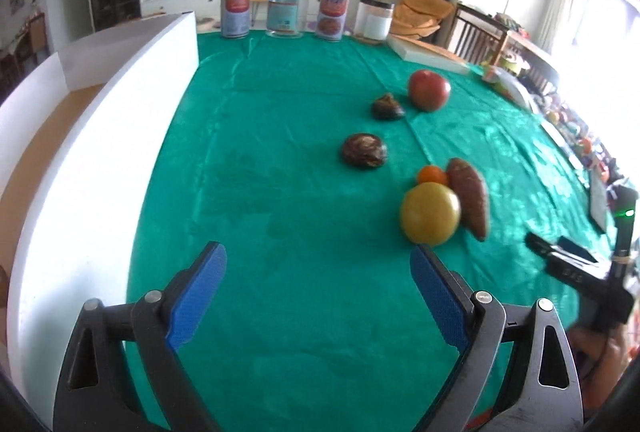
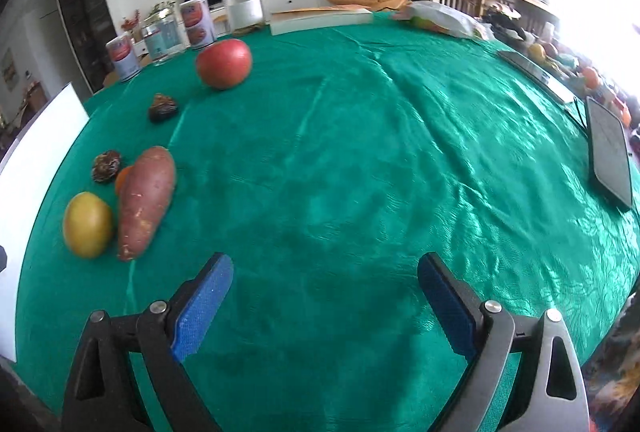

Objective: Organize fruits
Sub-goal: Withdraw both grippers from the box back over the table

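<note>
Fruit scattered on green-clothed surface [image 2: 360,151]. Left gripper [image 1: 318,292]: jaws wide apart, empty, over bare cloth. Right gripper [image 2: 325,300]: jaws wide apart, empty, likewise over bare cloth. Yellow fruit [image 1: 430,213] touching sweet potato [image 1: 469,196], just beyond left gripper's right jaw; small orange fruit [image 1: 431,175] tucked behind them. Two dark brown pieces [image 1: 364,150] [image 1: 387,107] farther out. Red apple [image 1: 428,89] beyond, near the farther dark piece. White box [image 1: 80,135] along left edge. Row of jars [image 1: 286,9] at far edge.
</note>
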